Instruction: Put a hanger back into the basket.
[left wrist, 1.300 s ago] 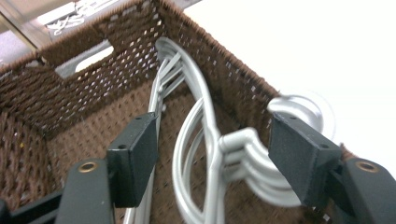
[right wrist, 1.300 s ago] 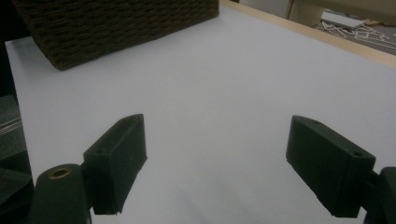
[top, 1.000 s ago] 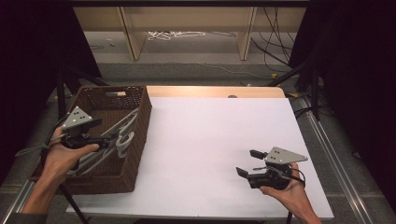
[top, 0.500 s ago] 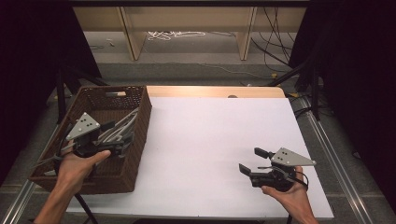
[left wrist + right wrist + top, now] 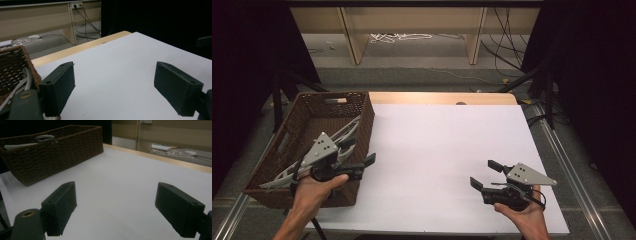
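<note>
Basket of dark brown wicker sits on the left edge of the white worktop, its long side running from the near left corner toward the far left corner, and it holds a loose pile of pale grey clothes hangers that lean against its right wall. Since a second ago the left gripper has swung out of the basket: it was over the hangers with its jaws pointing into the pile, and now it sits at the basket's near right corner, jaws spread wide and empty, pointing across the bare white surface toward the right edge. In the left gripper view the two black jaws stand well apart with nothing between them, and the basket rim and a strand of hanger lie at the far left. The right gripper has drifted slightly toward the near right corner; it hovers low over the worktop, jaws wide apart and holding nothing, aimed leftward at the basket, where a grey hanger hook peeks above the rim. The likely meaning is that no hanger has come out yet: the left hand seems to have left the pile without a grasp, so a fresh reach into the basket is probably needed.
</note>
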`<state>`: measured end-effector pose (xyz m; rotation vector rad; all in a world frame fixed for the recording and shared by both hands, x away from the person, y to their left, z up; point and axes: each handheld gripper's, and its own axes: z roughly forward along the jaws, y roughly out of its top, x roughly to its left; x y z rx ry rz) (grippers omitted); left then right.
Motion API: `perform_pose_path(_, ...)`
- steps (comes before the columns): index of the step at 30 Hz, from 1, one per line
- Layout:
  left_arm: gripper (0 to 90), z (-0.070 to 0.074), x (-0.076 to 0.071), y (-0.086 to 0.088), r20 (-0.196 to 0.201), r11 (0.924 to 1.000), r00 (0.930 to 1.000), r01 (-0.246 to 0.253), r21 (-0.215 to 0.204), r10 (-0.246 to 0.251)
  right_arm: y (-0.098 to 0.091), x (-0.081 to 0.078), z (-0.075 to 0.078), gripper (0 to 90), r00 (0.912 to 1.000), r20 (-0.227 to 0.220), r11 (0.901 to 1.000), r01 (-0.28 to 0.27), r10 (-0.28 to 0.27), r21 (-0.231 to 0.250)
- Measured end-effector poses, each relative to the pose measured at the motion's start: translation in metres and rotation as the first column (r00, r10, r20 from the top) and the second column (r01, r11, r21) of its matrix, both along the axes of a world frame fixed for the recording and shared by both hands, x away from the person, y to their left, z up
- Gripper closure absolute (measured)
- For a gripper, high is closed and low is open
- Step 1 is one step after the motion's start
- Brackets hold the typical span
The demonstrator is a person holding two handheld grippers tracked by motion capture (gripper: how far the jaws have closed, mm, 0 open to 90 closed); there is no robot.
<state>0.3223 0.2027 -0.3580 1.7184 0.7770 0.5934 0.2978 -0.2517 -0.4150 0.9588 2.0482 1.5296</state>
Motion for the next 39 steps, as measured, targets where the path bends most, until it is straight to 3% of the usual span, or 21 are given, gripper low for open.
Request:
perform_pose_path(8,16.0,-0.011,-0.006,-0.013,0.030,0.9993,0.9994,0.020,-0.033,-0.019,0.001,-0.005,-0.002,17.1,1.0000,-0.004,0.9999,-0.001,0.001,-0.015)
perform_pose_path(13,16.0,-0.021,-0.015,-0.019,0.043,0.9997,0.9989,0.019,-0.017,-0.018,0.000,-0.009,-0.004,16.9,0.9999,0.011,0.9999,0.009,-0.009,0.004)
perform_pose_path(21,16.0,-0.043,-0.024,-0.022,0.057,0.9990,0.9974,0.045,-0.002,-0.045,0.001,-0.017,-0.007,16.8,0.9992,0.029,0.9996,0.028,-0.028,-0.006)
perform_pose_path(24,16.0,-0.049,-0.026,-0.020,0.070,0.9985,0.9960,0.055,0.008,-0.055,0.003,-0.019,-0.010,16.5,0.9996,0.027,1.0000,0.008,-0.008,0.002)
perform_pose_path(26,16.1,-0.053,-0.028,-0.020,0.065,0.9984,0.9962,0.057,0.001,-0.057,0.004,-0.023,-0.014,16.3,0.9997,0.026,0.9997,0.000,0.000,-0.023)
perform_pose_path(32,16.1,-0.061,-0.034,-0.015,0.065,0.9983,0.9962,0.058,0.006,-0.058,0.006,-0.028,-0.018,16.4,0.9998,0.022,1.0000,0.001,-0.001,0.002)
perform_pose_path(38,16.1,-0.069,-0.040,-0.017,0.050,0.9970,0.9959,0.074,0.023,-0.075,0.002,-0.037,-0.020,16.4,1.0000,0.004,0.9997,0.008,-0.008,-0.024)
perform_pose_path(39,16.2,-0.069,-0.040,-0.017,0.054,0.9970,0.9958,0.072,0.028,-0.074,0.002,-0.038,-0.021,16.4,1.0000,0.001,0.9999,-0.002,0.002,-0.011)
